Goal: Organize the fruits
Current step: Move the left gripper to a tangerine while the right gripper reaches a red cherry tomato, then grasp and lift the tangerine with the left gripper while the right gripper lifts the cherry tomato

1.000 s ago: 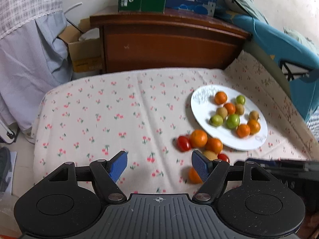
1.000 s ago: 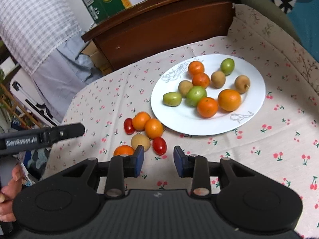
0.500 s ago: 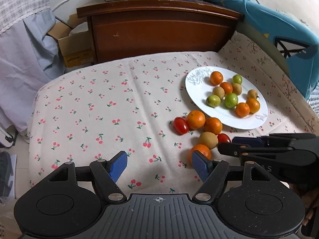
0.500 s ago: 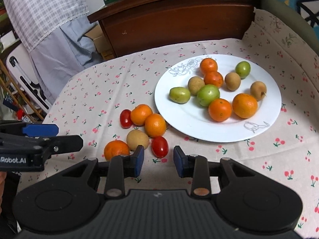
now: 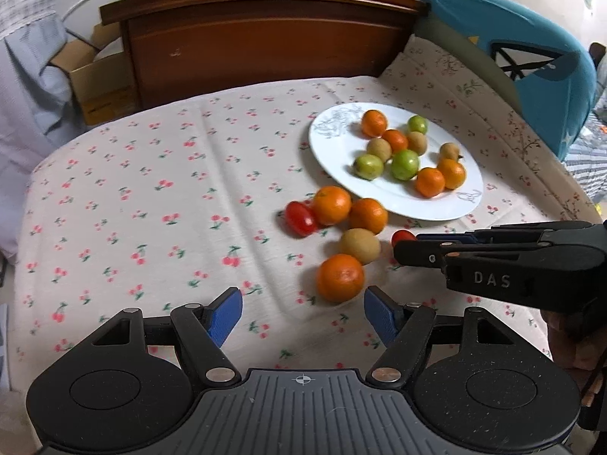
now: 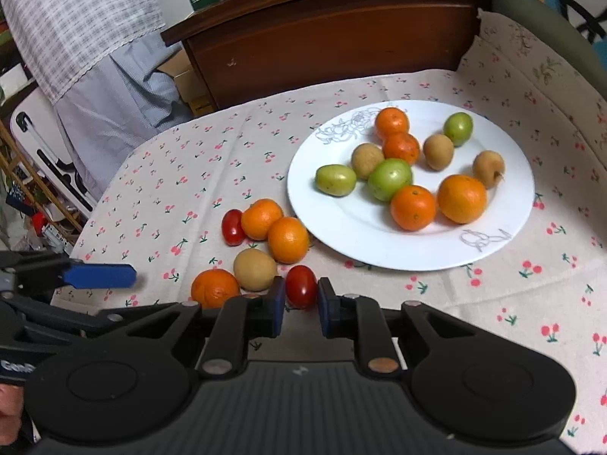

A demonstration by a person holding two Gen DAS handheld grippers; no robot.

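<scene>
Cherry-print desk (image 6: 436, 295) w/ loose fruit beside white plate (image 6: 364, 235): right gripper (image 6: 301, 295) straddles cherry tomato (image 6: 301, 286), jaws near but not visibly pinching, likely plate-bound; left gripper (image 5: 302, 309) spread wide near orange (image 5: 340, 277).

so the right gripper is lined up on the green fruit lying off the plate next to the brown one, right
Not quite: the fruit between the right gripper's fingers is a red tomato, not a green one. It does lie off the plate, beside the brown fruit. The right wrist view shows it.
</scene>
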